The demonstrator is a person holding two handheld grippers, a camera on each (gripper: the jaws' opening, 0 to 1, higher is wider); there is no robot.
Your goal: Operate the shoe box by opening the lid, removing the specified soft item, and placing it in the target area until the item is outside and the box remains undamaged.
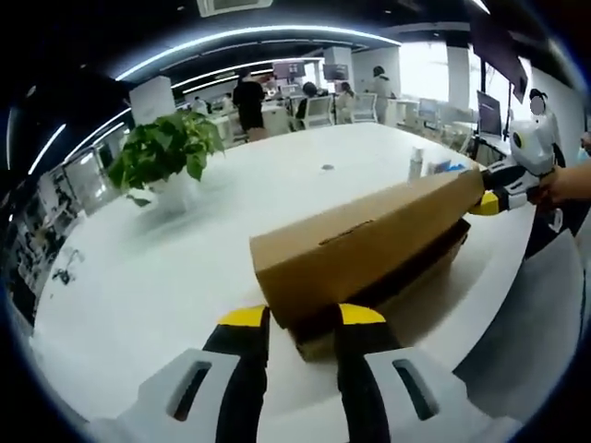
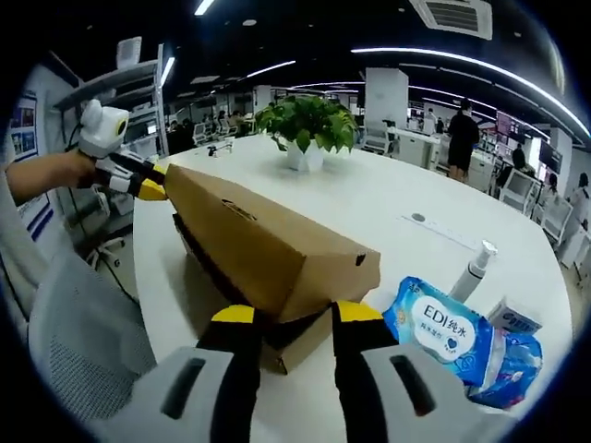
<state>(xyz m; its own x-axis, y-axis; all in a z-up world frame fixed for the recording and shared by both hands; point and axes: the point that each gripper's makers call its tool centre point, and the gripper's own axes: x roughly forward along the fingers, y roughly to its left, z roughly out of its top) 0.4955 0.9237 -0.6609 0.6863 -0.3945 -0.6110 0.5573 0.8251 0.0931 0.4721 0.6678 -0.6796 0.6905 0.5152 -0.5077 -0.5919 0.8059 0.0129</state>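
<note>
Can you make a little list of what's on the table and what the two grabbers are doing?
box: brown cardboard shoe box, lid raised off the base
left gripper: at one end of the lid
right gripper: at the other end of the lid
plant: green potted plant behind the box
beside box: blue wipes pack, white spray bottle
surface: white table

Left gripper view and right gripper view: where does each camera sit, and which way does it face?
Left gripper view: rides the left gripper at one end of the cardboard box, looking along its raised lid toward the right gripper and a hand.
Right gripper view: rides the right gripper at the opposite end, looking back along the lid toward the left gripper; a forearm shows, wet wipes pack beside.
Shared: box, both grippers, potted plant, white table.
</note>
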